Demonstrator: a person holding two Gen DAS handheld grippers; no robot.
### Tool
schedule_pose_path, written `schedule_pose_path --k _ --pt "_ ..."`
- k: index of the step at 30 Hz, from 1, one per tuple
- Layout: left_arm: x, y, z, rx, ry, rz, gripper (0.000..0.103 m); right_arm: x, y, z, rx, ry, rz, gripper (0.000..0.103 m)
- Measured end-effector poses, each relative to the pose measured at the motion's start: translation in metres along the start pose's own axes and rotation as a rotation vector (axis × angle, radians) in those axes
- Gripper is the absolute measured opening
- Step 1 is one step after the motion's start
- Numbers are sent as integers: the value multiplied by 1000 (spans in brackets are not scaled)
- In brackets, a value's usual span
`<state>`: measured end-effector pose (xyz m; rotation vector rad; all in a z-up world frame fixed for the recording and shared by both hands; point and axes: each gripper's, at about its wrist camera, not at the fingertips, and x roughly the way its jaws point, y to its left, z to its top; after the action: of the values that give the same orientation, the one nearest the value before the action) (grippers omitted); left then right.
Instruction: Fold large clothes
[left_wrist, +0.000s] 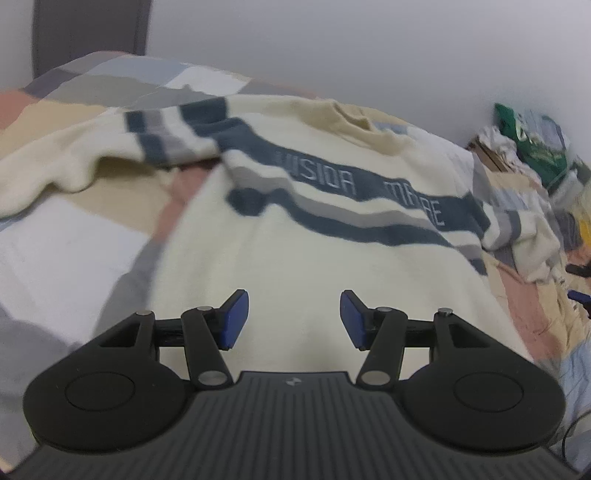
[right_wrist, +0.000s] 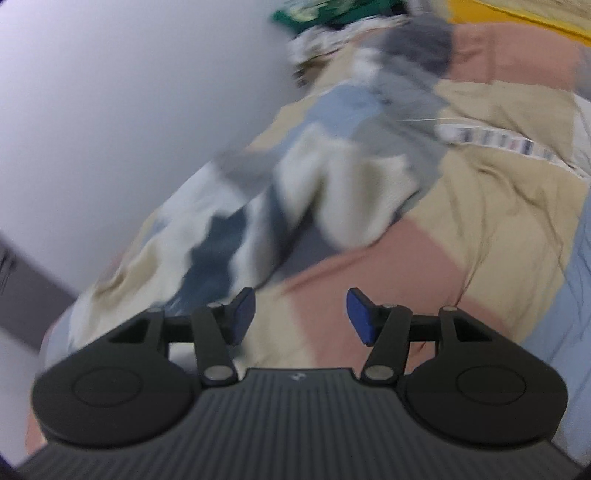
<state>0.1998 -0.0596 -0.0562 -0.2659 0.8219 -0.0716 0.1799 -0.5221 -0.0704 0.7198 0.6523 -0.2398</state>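
Note:
A large cream sweater (left_wrist: 303, 258) with dark blue and grey chest stripes and lettering lies spread face up on a patchwork bed cover (left_wrist: 66, 236). Its one sleeve (left_wrist: 74, 162) stretches to the left; the other sleeve (left_wrist: 524, 236) is bunched at the right. My left gripper (left_wrist: 294, 319) is open and empty, hovering over the sweater's lower body. My right gripper (right_wrist: 301, 315) is open and empty above the pink patch of the cover (right_wrist: 369, 273), just short of the bunched sleeve (right_wrist: 332, 192), which looks blurred.
A white wall (left_wrist: 369, 48) runs behind the bed. A pile of other clothes, one green (left_wrist: 532, 136), lies at the far right corner; it shows blurred in the right wrist view (right_wrist: 332, 14). A dark headboard panel (left_wrist: 88, 29) stands at the far left.

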Motion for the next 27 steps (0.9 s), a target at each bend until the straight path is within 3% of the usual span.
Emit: schedule_pose_path --k 4,9,18,22,27 --pt "22 -13 -2 43 10 3 61 51 -43 12 155 -20 -38 57" --pt "46 -16 -4 62 14 26 61 99 -73 26 223 -81 -100 55" --pt "71 -14 6 12 -4 64 61 158 -91 55 221 -197 -25 54" --pt "80 -15 7 11 -1 66 61 170 -94 69 200 -225 -54 24" --pt "85 -14 4 -15 14 57 61 159 -90 85 143 -296 -84 17"
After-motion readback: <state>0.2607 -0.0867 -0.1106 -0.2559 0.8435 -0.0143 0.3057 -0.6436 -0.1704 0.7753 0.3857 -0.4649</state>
